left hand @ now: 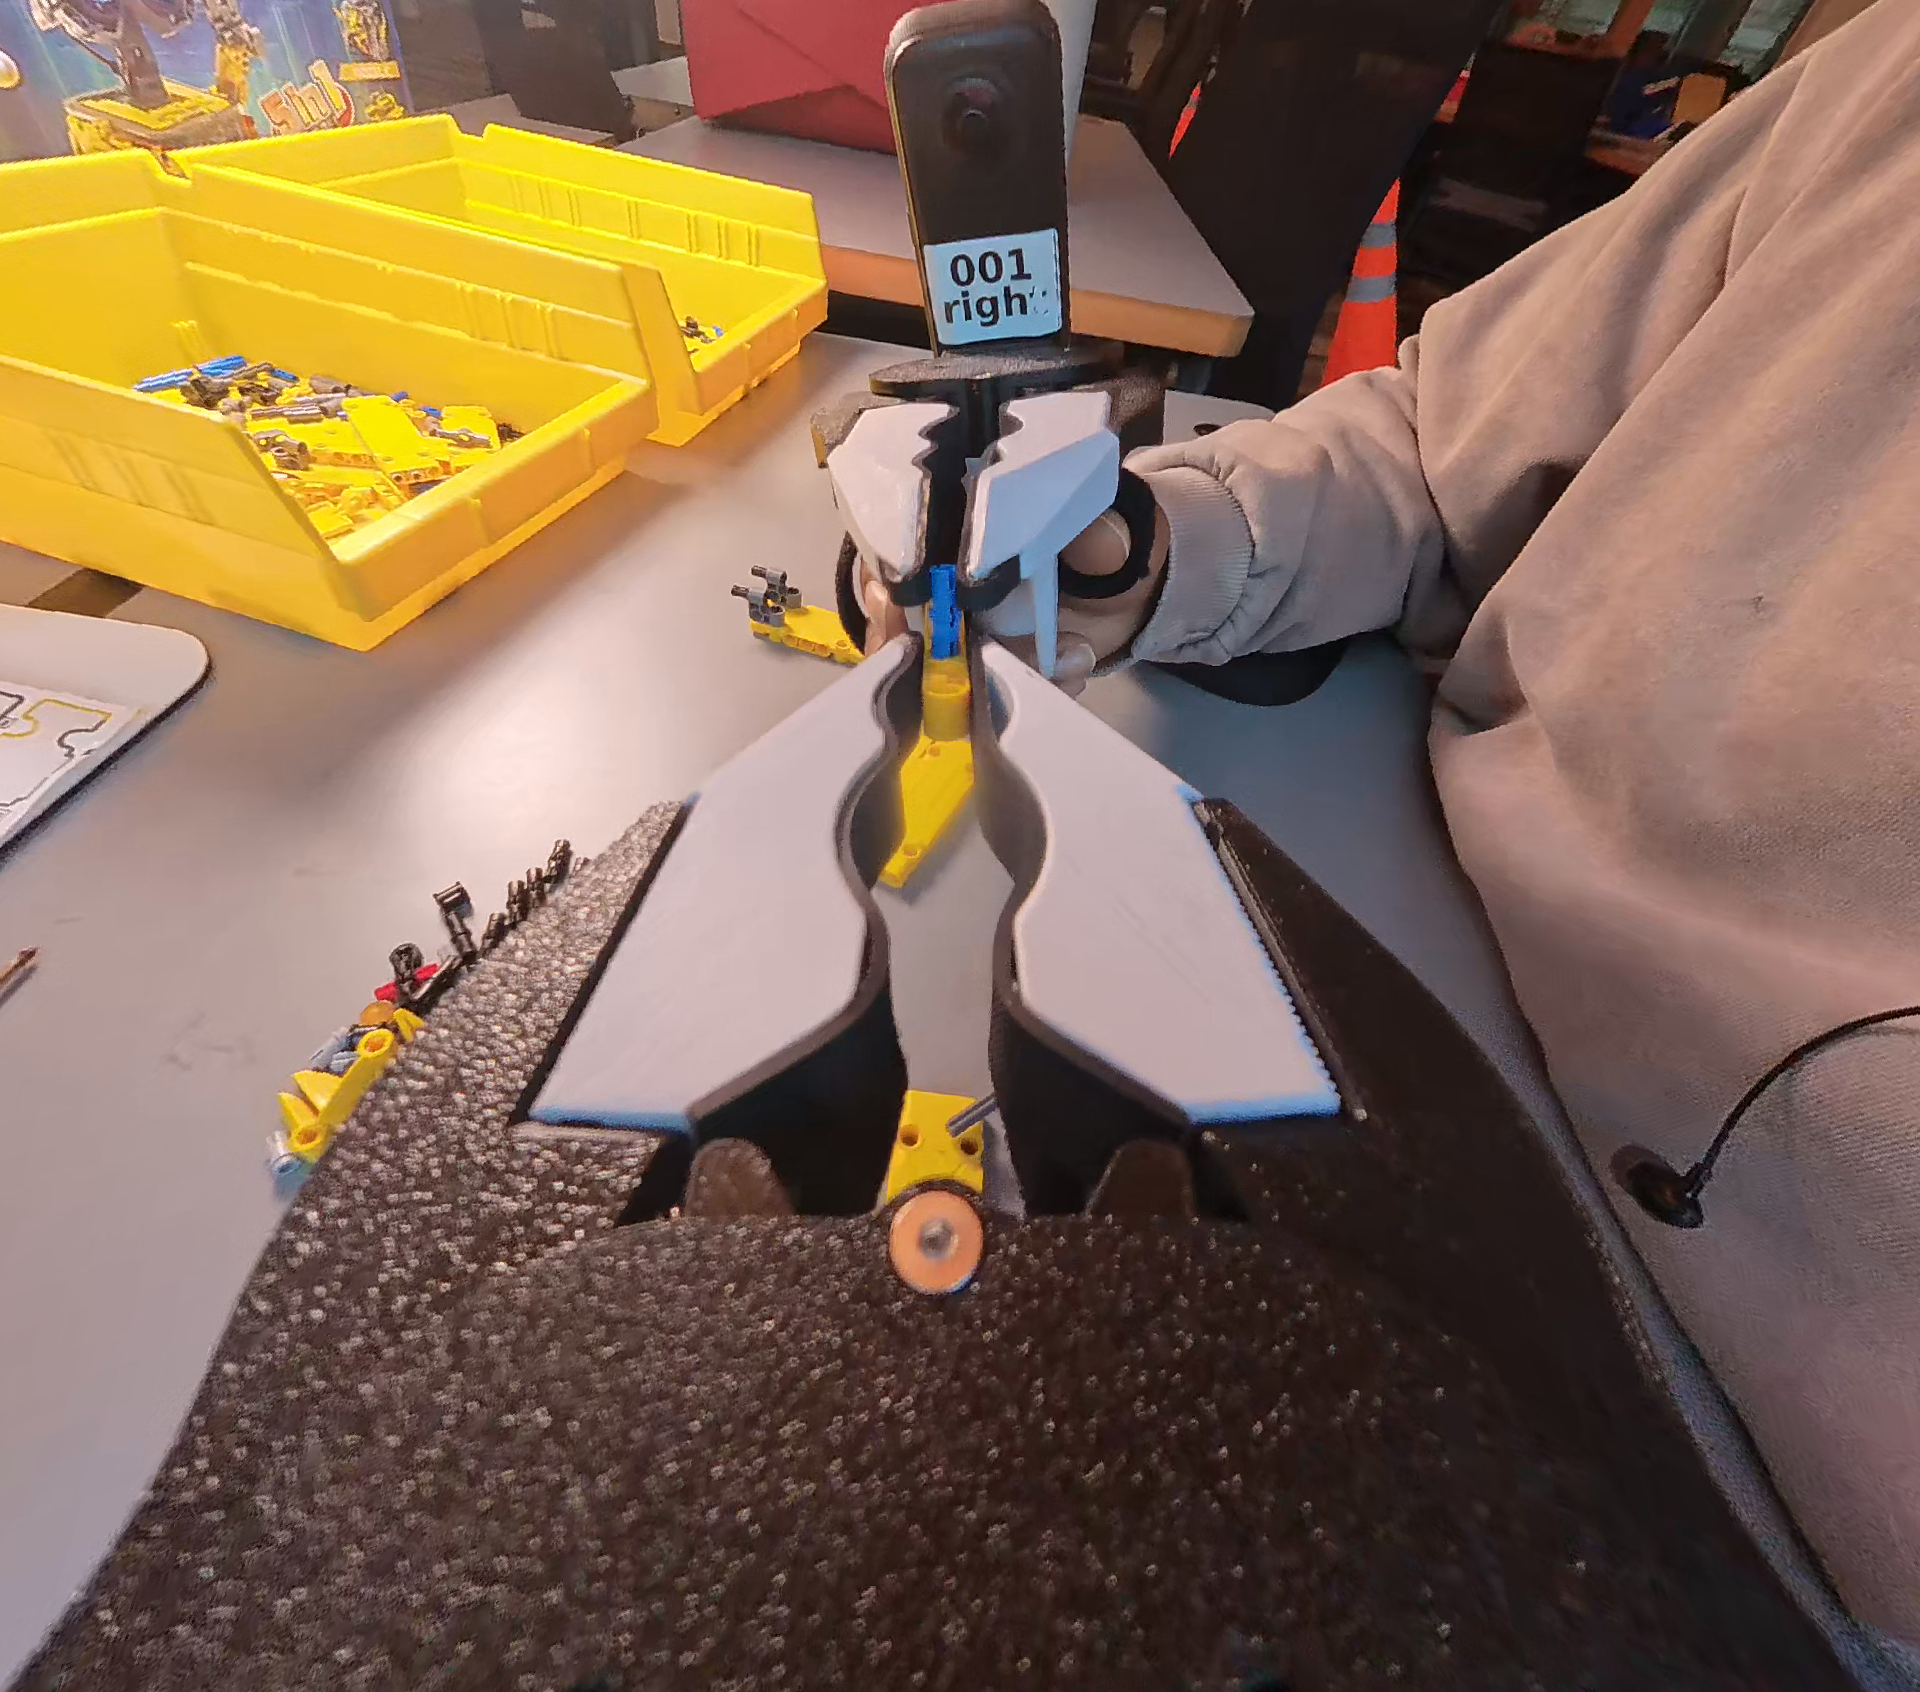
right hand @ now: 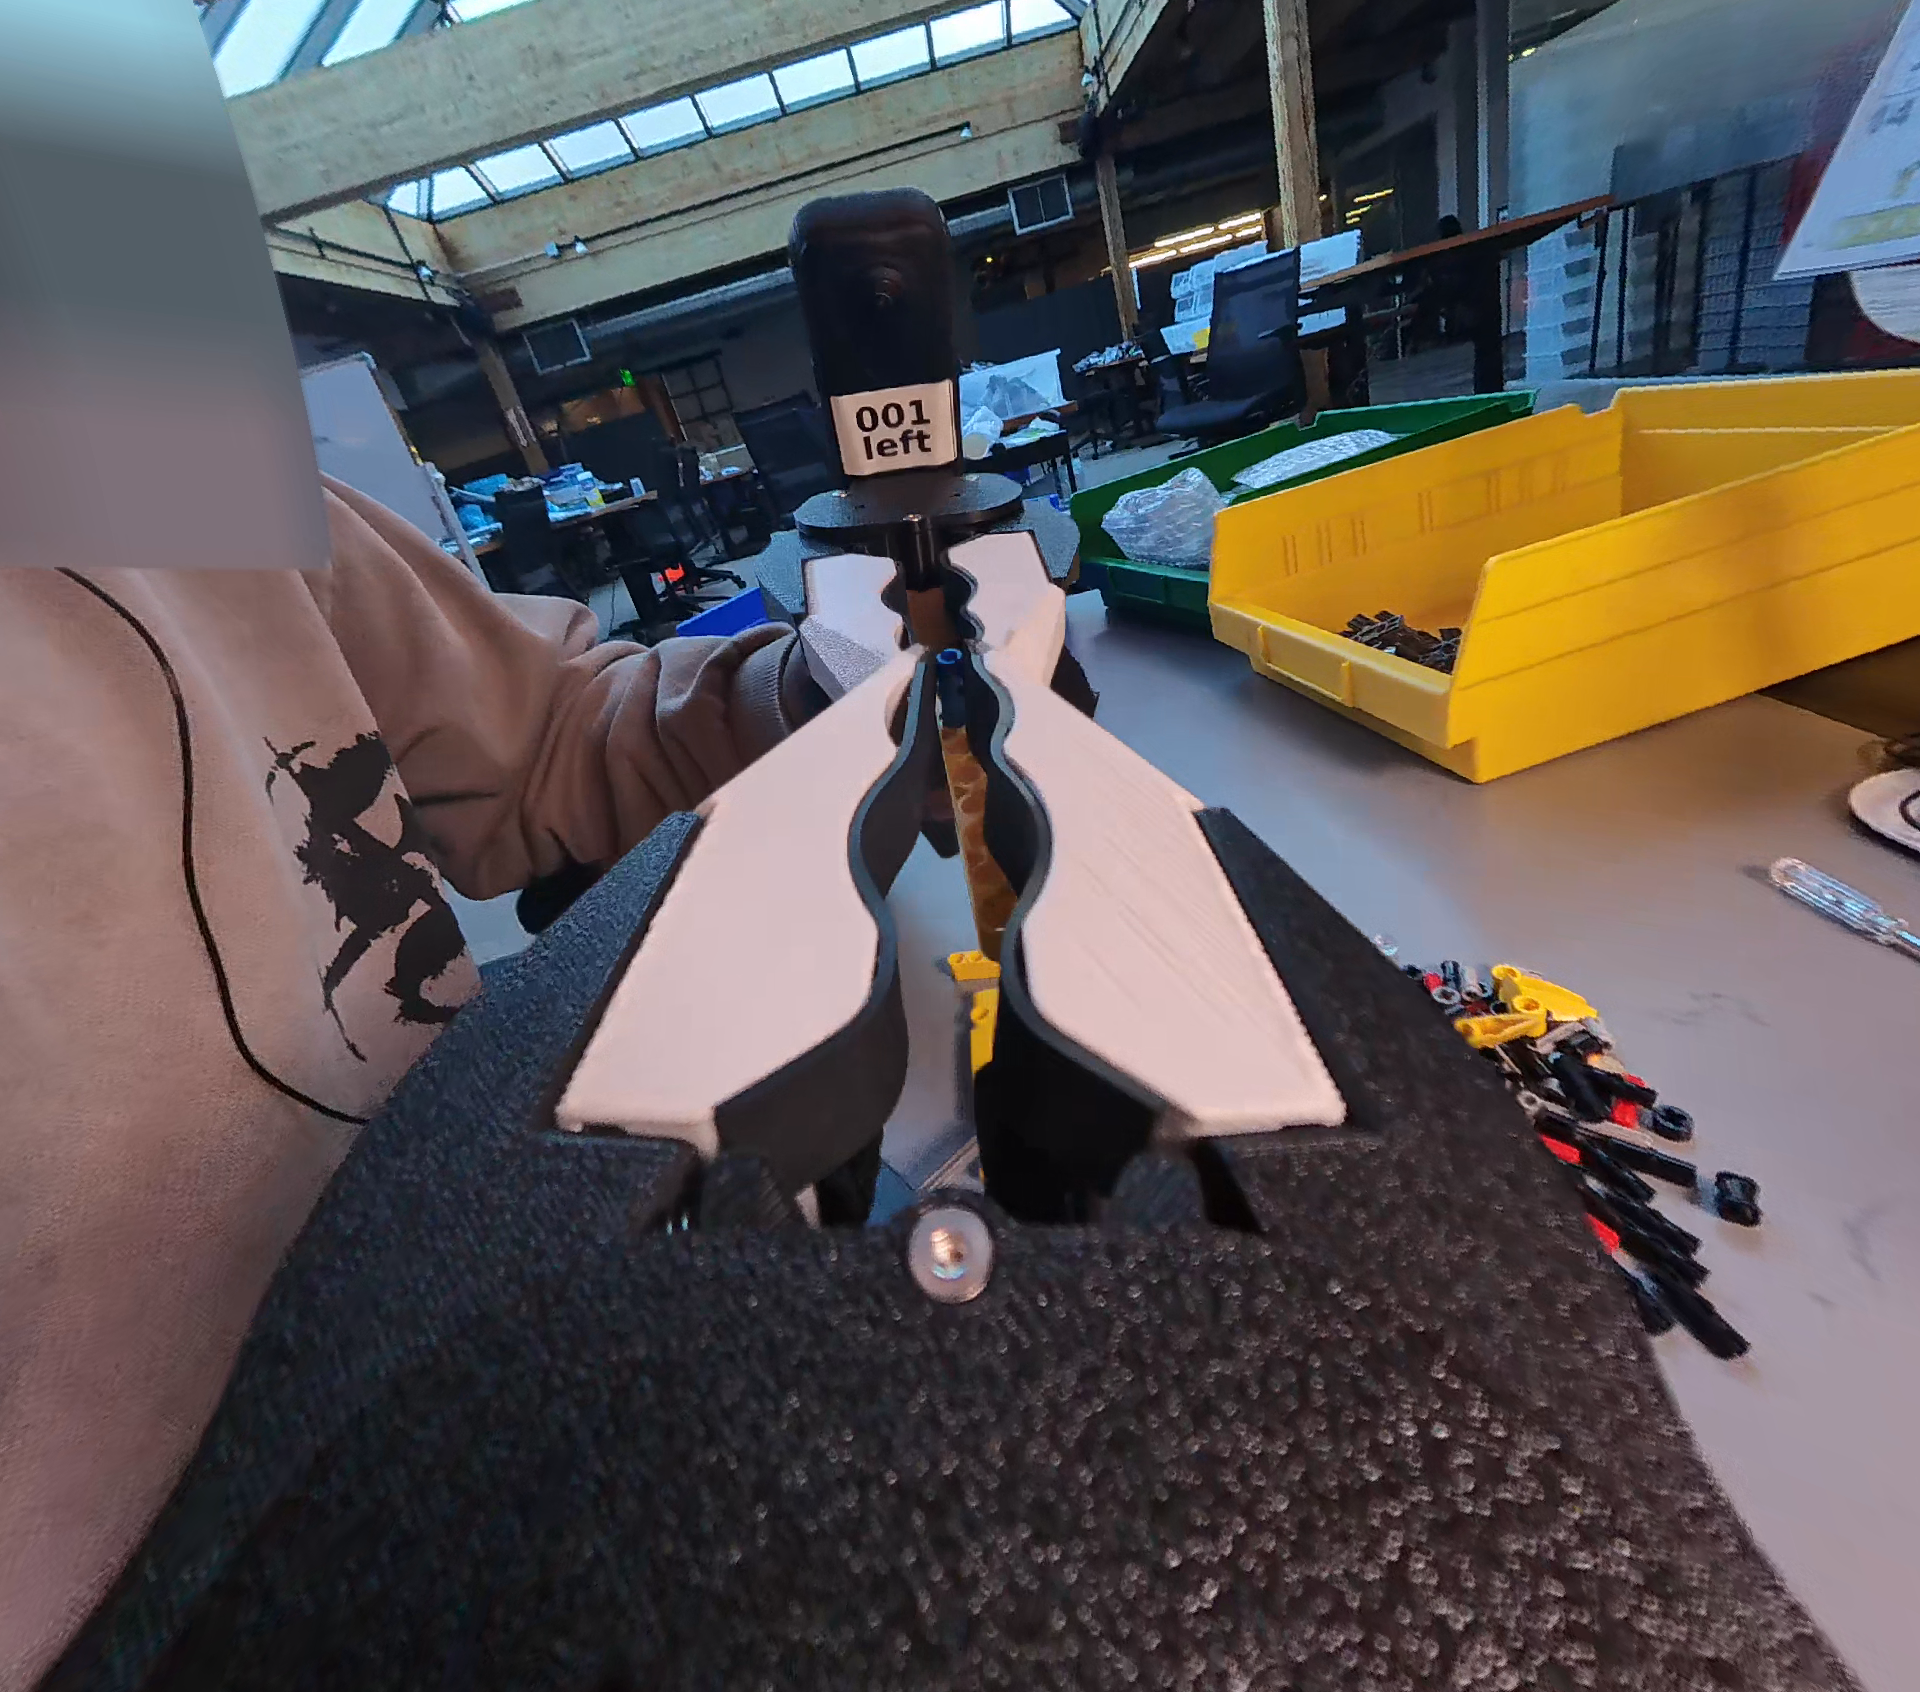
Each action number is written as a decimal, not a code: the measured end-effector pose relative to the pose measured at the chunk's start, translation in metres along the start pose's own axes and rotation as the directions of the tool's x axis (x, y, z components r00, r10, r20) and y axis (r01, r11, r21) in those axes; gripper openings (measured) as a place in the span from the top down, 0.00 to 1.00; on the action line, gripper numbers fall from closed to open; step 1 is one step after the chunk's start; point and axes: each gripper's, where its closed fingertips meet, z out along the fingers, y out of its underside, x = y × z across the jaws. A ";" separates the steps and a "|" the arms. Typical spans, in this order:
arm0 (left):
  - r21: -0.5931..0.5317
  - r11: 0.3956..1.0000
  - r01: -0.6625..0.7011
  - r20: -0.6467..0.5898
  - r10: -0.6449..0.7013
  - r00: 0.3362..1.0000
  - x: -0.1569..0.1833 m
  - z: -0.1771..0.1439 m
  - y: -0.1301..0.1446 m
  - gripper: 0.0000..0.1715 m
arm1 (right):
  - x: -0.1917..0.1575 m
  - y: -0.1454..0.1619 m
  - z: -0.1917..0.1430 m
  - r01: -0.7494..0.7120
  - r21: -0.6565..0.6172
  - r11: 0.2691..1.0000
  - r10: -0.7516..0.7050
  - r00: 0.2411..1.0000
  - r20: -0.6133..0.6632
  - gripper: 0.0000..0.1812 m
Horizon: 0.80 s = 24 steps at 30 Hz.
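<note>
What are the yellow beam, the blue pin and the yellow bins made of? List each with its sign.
Yellow beam, pinched in the left tool: hard moulded plastic, semi-gloss; crisp round holes.
Blue pin, held by the right tool: likely the same plastic; small ribbed moulding.
Yellow bins: thin moulded plastic, glossy; ribbed walls with sheen.

The yellow beam [left hand: 940, 769] shows only as a strip in the narrow gap between the fingers of the left gripper [left hand: 948, 655]; its sides are hidden by them. In the right wrist view the blue pin [right hand: 948, 657] is a mere dot at the tips of the right gripper [right hand: 943, 668], and how it meets the beam cannot be told. The yellow bin [left hand: 343, 437] is cut by the left edge of its picture, its small parts too tiny to sort. A sheet [left hand: 52, 738] at the table's left edge is cut off too. The loose parts [right hand: 1590, 1112] are half hidden behind the right gripper's body.
</note>
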 end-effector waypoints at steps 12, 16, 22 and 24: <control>0.026 1.000 -0.009 -0.024 0.009 1.000 0.008 0.001 -0.004 0.96 | -0.008 0.000 0.001 0.065 -0.064 0.996 -0.065 0.998 0.005 0.99; 0.087 0.995 0.042 -0.016 -0.041 0.999 0.003 0.001 -0.011 0.96 | -0.002 -0.015 -0.004 -0.008 0.019 1.000 0.008 1.000 0.002 1.00; 0.066 0.997 0.035 0.002 -0.035 0.999 0.000 0.000 -0.011 0.96 | 0.001 -0.016 -0.004 0.004 0.024 1.000 -0.004 1.000 -0.005 1.00; 0.104 0.993 0.058 -0.015 -0.056 0.998 0.001 -0.002 -0.017 0.96 | 0.000 -0.022 -0.004 -0.014 0.057 0.998 0.014 1.000 0.011 1.00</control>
